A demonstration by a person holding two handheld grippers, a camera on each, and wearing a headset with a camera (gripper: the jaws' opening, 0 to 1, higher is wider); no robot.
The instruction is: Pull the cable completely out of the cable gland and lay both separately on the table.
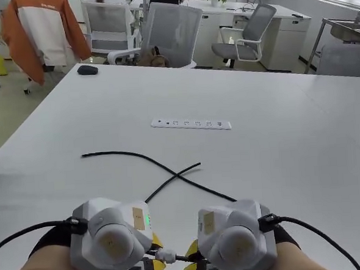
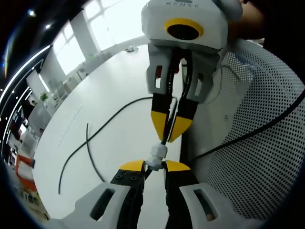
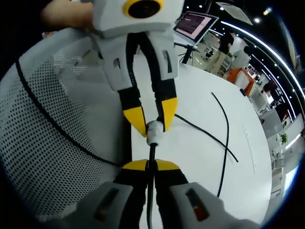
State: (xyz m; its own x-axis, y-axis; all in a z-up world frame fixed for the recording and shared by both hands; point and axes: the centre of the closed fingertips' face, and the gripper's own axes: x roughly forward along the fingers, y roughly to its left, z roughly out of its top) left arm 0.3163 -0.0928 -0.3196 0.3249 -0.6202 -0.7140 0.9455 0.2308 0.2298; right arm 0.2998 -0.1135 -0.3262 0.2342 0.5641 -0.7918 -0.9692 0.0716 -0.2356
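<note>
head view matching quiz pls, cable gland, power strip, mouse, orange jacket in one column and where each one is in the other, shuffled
Things:
1. cable gland
2. power strip
3. mouse
4. orange jacket

Places:
A. lying flat near the middle of the table
B. hanging up beyond the table's far left corner
C. gripped in the left claw
D. on the table by its far left edge

Pairs: 1-C, 2-A, 3-D, 4-B
</note>
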